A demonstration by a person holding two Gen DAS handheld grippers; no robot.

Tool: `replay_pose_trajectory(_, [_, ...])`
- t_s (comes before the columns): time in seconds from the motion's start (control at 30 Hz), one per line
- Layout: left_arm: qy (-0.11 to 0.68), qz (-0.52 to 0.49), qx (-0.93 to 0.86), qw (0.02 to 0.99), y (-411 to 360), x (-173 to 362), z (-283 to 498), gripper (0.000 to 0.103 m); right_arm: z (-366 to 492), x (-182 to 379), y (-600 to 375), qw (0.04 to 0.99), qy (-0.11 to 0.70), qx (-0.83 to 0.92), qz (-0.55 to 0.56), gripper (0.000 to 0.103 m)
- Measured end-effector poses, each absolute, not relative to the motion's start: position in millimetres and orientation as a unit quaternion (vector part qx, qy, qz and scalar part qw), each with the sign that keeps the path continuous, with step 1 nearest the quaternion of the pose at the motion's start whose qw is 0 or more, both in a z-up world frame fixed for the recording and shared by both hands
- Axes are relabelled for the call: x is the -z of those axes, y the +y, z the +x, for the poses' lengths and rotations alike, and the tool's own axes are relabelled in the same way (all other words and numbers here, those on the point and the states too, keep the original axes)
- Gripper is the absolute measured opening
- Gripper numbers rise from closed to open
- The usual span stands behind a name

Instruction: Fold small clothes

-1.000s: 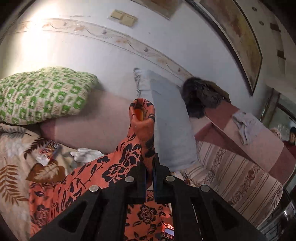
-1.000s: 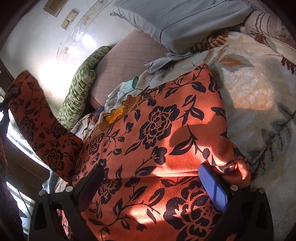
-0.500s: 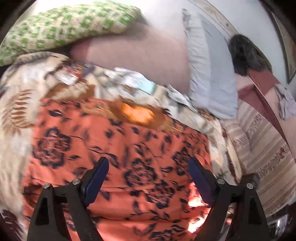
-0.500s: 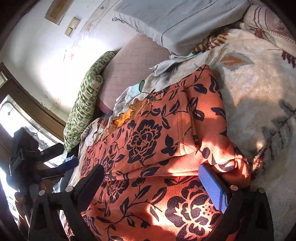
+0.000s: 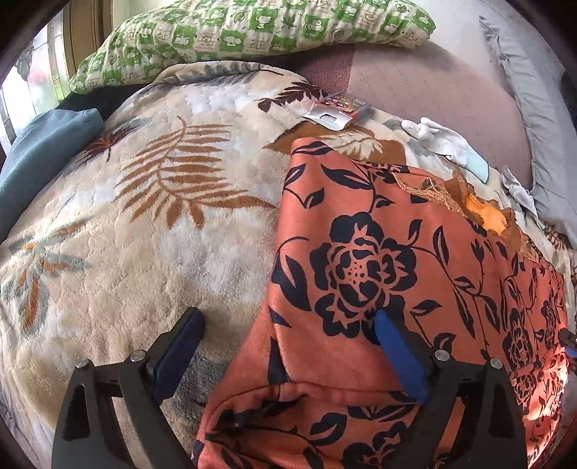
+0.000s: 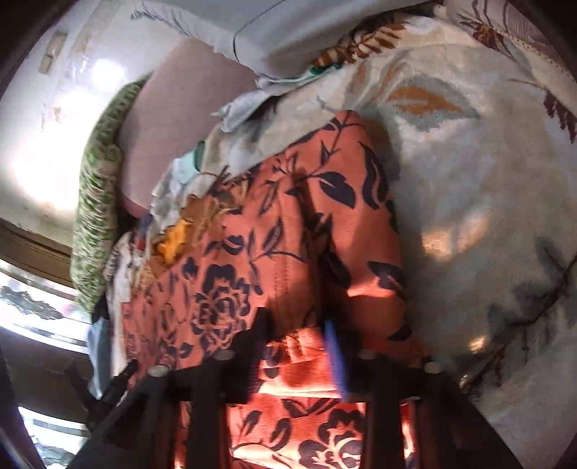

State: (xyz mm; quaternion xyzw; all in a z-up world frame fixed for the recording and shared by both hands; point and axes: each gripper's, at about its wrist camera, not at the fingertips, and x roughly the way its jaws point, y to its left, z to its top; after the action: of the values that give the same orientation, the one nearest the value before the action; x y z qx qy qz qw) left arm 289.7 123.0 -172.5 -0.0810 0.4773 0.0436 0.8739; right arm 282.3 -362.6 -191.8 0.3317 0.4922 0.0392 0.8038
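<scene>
**A:** While both cameras point down at the bed, where's the garment?

**B:** The orange top [image 5: 407, 274] with black flowers lies flat on the leaf-print blanket [image 5: 151, 223]. In the left wrist view it fills the right half, and bare blanket shows on the left. Its collar end points toward the pink headboard cushion [image 5: 425, 83].

**A:** Left gripper [image 5: 285, 342]?

**B:** Jaws spread wide; they've just been opening. One dark pad sits over bare blanket just off the top's left edge, and the blue pad [image 5: 396, 357] sits over the cloth. The fabric edge lies between them, but nothing is pinched.

**A:** Right gripper [image 6: 299, 346]?

**B:** Jaws have just been closing. They're narrow now, with a bunched fold of the orange top between them. The pads appear to press on it. That frame is blurred, so I can't tell how firm the grip is.

**A:** Anything else on the bed?

**B:** A green checked pillow [image 5: 252, 32] lies along the far edge, over the cushion. A small printed packet [image 5: 337, 110] is on the blanket near the cushion. White cloths [image 5: 443, 140] are beside the top's collar end, and a grey pillow [image 5: 530, 104] leans at the far right. A blue-grey cloth [image 5: 39, 151] sits at the blanket's left edge by the window.
</scene>
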Motion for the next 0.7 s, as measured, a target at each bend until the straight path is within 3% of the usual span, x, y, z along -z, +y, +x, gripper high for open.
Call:
replay_pose_trajectory(0.1, [0.472,-0.076,-0.038,0.877,123.8,173.9,287.1,0.098,279.1,164.7,-351.0,0.83,0.476,-0.036,0.288,0.017])
replay_pose_trajectory(0.2, [0.479,-0.079,-0.037,0.873,125.7,169.4,286.9,0.098,265.9,131.0,-330.1,0.869,0.446,-0.018,0.214,0.016])
replay_pose_trajectory(0.27, [0.454,-0.093,-0.049,0.885,128.9,155.1,285.2,0.098,267.7,144.8,-321.9,0.867,0.471,0.011,0.162,0.017])
replay_pose_trajectory(0.33, [0.419,-0.086,-0.046,0.903,127.2,137.6,278.2,0.098,278.5,187.5,-329.3,0.824,0.536,0.019,0.182,0.024])
replay_pose_trajectory(0.37, [0.415,-0.063,-0.048,0.906,122.9,136.3,279.0,0.098,273.7,187.4,-335.3,0.835,0.512,0.012,0.201,0.025])
replay_pose_trajectory(0.4, [0.431,-0.033,-0.052,0.9,117.9,143.5,284.6,0.098,269.9,181.7,-338.8,0.839,0.501,0.006,0.211,0.034])
replay_pose_trajectory(0.43, [0.469,-0.007,-0.058,0.881,114.5,159.4,294.0,0.098,267.2,176.5,-340.5,0.839,0.498,0.001,0.217,0.059])
replay_pose_trajectory(0.47, [0.5,-0.007,-0.058,0.864,115.4,175.1,300.2,0.1,264.1,169.7,-341.5,0.844,0.489,0.0,0.22,0.066])
replay_pose_trajectory(0.6, [0.482,-0.04,-0.055,0.874,123.5,173.0,295.4,0.102,255.3,131.0,-341.5,0.874,0.434,-0.001,0.218,0.068])
replay_pose_trajectory(0.7, [0.486,-0.049,-0.052,0.871,125.8,169.6,295.5,0.102,270.4,118.9,-336.1,0.868,0.405,-0.074,0.276,0.08])
